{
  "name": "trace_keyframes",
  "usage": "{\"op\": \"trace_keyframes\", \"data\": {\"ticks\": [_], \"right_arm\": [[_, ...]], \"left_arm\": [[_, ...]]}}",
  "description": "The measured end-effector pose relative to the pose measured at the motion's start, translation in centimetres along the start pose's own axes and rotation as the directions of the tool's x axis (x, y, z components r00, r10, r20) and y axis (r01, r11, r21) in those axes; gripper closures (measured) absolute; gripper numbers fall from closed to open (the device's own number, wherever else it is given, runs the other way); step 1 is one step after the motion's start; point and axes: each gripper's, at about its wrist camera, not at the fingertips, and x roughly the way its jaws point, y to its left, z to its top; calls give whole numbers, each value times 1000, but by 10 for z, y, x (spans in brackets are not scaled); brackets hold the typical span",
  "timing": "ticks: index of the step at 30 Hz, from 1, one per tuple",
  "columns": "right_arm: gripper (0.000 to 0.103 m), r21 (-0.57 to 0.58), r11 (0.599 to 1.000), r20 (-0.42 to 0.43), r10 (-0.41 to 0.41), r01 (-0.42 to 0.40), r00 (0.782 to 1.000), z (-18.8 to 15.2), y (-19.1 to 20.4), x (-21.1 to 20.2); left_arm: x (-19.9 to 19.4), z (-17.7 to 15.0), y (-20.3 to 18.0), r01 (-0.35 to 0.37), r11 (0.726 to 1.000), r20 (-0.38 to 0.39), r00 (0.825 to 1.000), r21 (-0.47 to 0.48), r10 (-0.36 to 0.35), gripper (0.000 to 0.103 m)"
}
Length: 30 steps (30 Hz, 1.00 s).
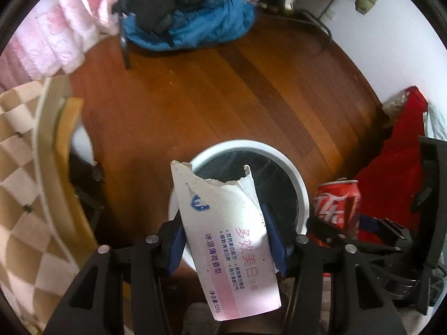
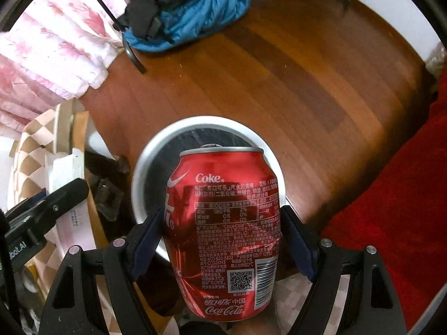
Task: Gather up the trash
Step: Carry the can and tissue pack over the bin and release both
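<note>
A torn white toothpaste box [image 1: 226,240] is held by the left gripper [image 1: 226,240]. The box is pinched between the 2 blue pads [image 1: 275,240], 1 on each side, so the jaws are closed as far as the box lets them. The torn end of the box points up and away, and pink and blue writing is seen on its front. The box is held over a round white trash bin [image 1: 303,195] with a black bag inside. The bin stands on a brown wood floor [image 1: 223,97].

A red Coke can [image 2: 226,231] is held by the right gripper [image 2: 223,240]. The can is squeezed between the 2 blue pads [image 2: 146,240], and its sides look a little dented. The can is upright and is held over the same bin [image 2: 145,167].

In the left view, the can [image 1: 338,203] is seen just beside the bin, on its right.

A blue cloth pile [image 2: 195,14] with dark clothes on top lies on the floor far behind the bin. A pink and white blanket [image 2: 50,55] is seen on the left. A red cloth [image 2: 391,209] is seen on the right.
</note>
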Motion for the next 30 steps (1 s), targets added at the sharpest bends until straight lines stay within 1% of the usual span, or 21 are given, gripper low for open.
{"op": "trace_keyframes", "data": {"ticks": [2,4,6,7,8,9,10,13,18,20,23,26,30], "right_arm": [[20,8,1000,-16,8,-8,1000,4,-5,14],[19,22,1000,-34,18,-18,999,5,-9,28],[19,41,999,-62,38,-36,997,5,-16,40],[16,53,998,-74,50,-46,996,6,-20,45],[10,57,997,-83,55,-51,995,6,-22,50],[0,59,997,-87,55,-49,995,8,-19,54],[0,61,997,-87,54,-49,995,7,-21,55],[0,66,998,-94,25,-19,995,4,-24,56],[0,48,995,-109,-77,83,991,-7,-25,50],[0,17,991,-118,-128,131,985,-14,-20,46],[0,-23,984,-116,-176,174,978,-24,-9,36],[0,-45,980,-105,-197,193,975,-31,-1,27],[0,-53,980,-94,-198,194,976,-33,9,14]], "left_arm": [[6,4,-2,-10,1000,-12,1000,-3,10,52],[9,6,3,-15,1000,-11,1000,-14,15,44],[11,6,5,-11,999,-10,1000,-35,11,18],[11,6,7,-24,999,-8,1000,-49,23,14],[11,5,10,-30,998,-8,1000,-58,29,10],[9,3,12,-47,997,-9,999,-64,46,7],[11,1,14,-72,995,-12,997,-63,71,5],[12,-6,17,-136,990,-8,991,-47,136,5],[14,-24,19,-217,976,-22,976,-26,217,5],[15,-31,20,-235,972,-30,972,-18,234,5],[11,-40,19,-249,968,-33,968,-14,248,5],[2,-43,20,-247,969,-25,969,-19,247,5],[-17,-43,18,-249,968,6,968,-17,249,5]]}}
